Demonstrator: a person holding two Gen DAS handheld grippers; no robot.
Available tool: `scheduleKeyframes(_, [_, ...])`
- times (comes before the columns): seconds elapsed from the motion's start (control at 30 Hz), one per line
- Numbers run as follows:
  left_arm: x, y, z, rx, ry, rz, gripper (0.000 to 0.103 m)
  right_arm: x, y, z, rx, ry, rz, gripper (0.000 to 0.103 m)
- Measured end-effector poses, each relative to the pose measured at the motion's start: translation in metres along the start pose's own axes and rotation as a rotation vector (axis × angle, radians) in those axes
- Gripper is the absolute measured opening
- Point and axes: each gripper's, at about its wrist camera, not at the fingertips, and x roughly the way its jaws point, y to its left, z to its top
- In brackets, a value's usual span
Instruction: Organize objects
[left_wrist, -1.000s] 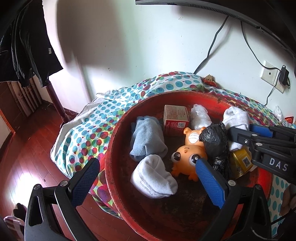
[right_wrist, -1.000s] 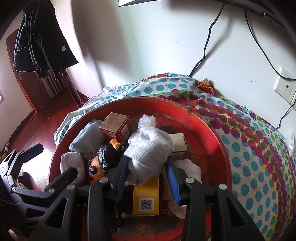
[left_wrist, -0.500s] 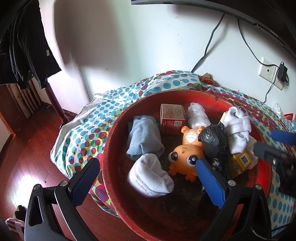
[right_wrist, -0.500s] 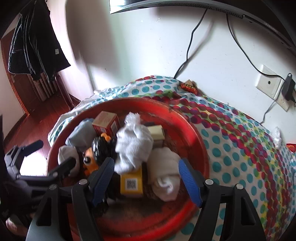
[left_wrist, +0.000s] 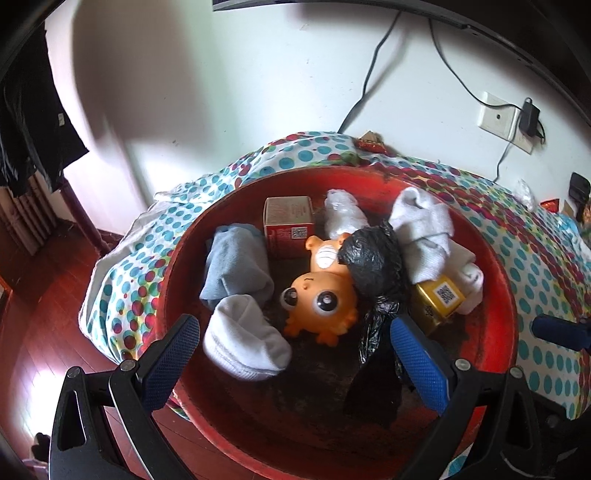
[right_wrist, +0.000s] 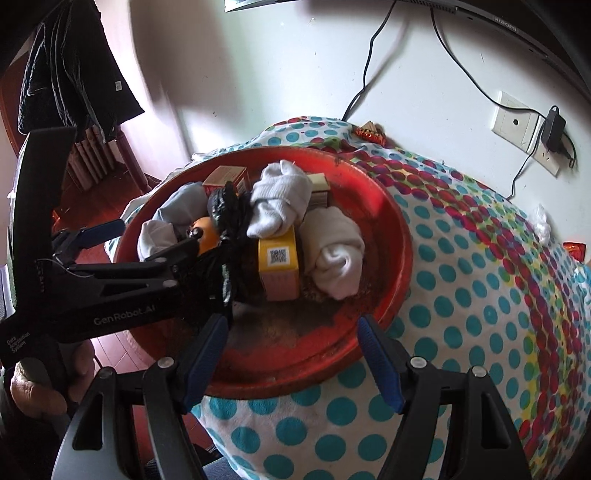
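Note:
A red basin (left_wrist: 495, 258) on a polka-dot cloth holds a blue-grey sock (left_wrist: 236, 266), a white sock (left_wrist: 243, 339), an orange toy (left_wrist: 321, 295), a red box (left_wrist: 290, 225), a black bag (left_wrist: 376, 273) and a yellow box (left_wrist: 439, 299). A grey-white sock (right_wrist: 280, 199) lies loose on top of the yellow box (right_wrist: 279, 262), beside a rolled white sock (right_wrist: 336, 254). My left gripper (left_wrist: 291, 325) stands open over the basin's near side, holding nothing. My right gripper (right_wrist: 291, 325) is open and empty at the basin's near rim (right_wrist: 402, 236).
The polka-dot cloth (right_wrist: 480, 295) stretches to the right of the basin. On the wall behind are a socket with a charger (right_wrist: 554, 129) and hanging cables. A red packet (right_wrist: 369, 133) lies by the wall. A dark jacket (right_wrist: 74, 74) hangs at the left over the wooden floor.
My right gripper opened, let go of the grey-white sock and drew back from the basin. The sock now rests on the yellow box. My left gripper shifted slightly.

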Motion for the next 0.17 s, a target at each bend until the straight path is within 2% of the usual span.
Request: scheduleKeyframes(0.17, [-0.0062,-0.0088,0.0005,0.027,-0.017,0.014,0.103,-0.0015,0.0022,-0.0108,-0.002,0.011,-0.009,0.075])
